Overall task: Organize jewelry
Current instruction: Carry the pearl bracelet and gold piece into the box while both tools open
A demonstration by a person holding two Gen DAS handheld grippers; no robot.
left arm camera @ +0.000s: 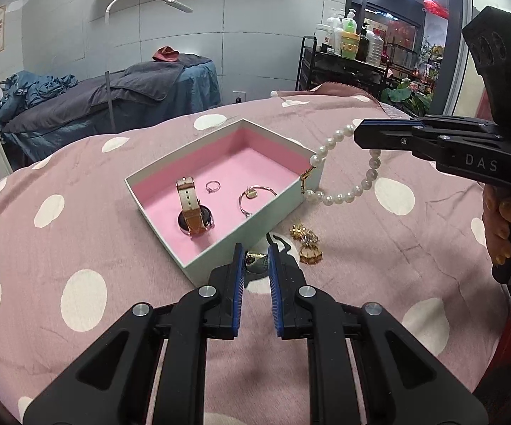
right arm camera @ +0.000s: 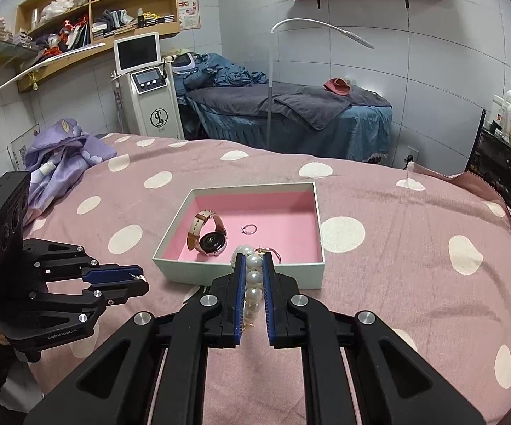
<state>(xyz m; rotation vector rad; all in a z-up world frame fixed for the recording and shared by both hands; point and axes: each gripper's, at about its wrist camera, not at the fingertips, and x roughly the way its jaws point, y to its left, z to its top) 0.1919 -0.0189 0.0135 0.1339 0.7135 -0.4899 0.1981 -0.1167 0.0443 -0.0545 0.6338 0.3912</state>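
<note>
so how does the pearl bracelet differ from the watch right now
The pearl bracelet hangs in the air from the right gripper, outside the box; the watch rests inside on the pink lining. The bracelet is a loop of white beads; the watch has a tan strap and dark round face. Both are wrist pieces.

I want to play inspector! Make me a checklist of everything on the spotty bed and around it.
Surface: pink blanket with white dots, lightly wrinkled.
Job's things: white box with pink lining holds a watch, a small ring and a bangle; pearl bracelet hangs outside the box; gold pieces lie on the blanket.
Clutter: purple cloth on the blanket's far corner.
Grippers: right gripper shut on the pearl bracelet; left gripper open around a small gold piece.
Cables: nothing seen.
Surroundings: massage bed, white machine, shelves, bottle cart.
</note>
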